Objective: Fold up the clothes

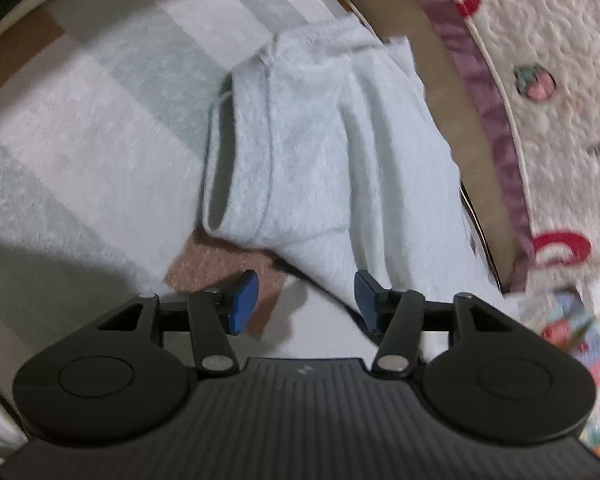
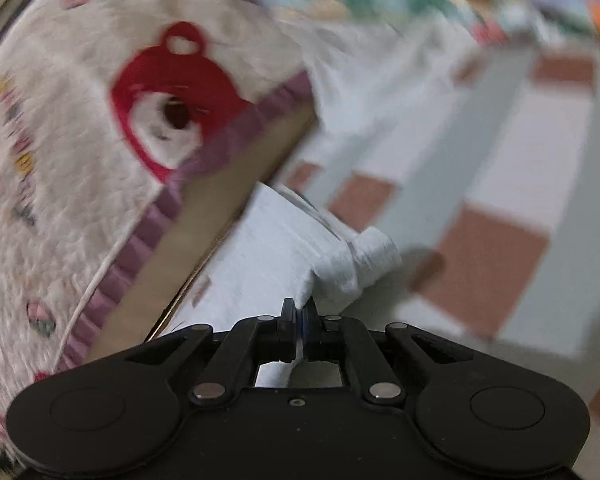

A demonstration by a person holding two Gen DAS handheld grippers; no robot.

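1. Pale blue fleece garment (image 1: pixel 320 152) lies bunched on the checked blanket (image 1: pixel 80 128), straight ahead of the left gripper (image 1: pixel 306 300) and running back under the right one. It looks soft, light and floppy (no stiffness to speak of), so I'd expect it to sag and drag wherever it isn't held; the hemmed cuff opening (image 1: pixel 220 184) and the outer edges seem the sensible places to take hold.

2. The checked blanket, in white, grey-green and brown squares, is the working surface, plush enough that cloth will probably cling, not slide.

3. A cream quilt with red bears (image 2: pixel 100 140) and a purple trim hangs off to the left of the right gripper, over a tan panel; bright patterned fabric beyond it is too blurred to name.

4. Right gripper (image 2: pixel 300 312): jaws clamped together on an edge of the blue garment, a sliver of cloth pinched between the pads.

5. Left gripper: blue pads (image 1: pixel 246 300) stand apart, nothing between them, just short of the garment's near fold.
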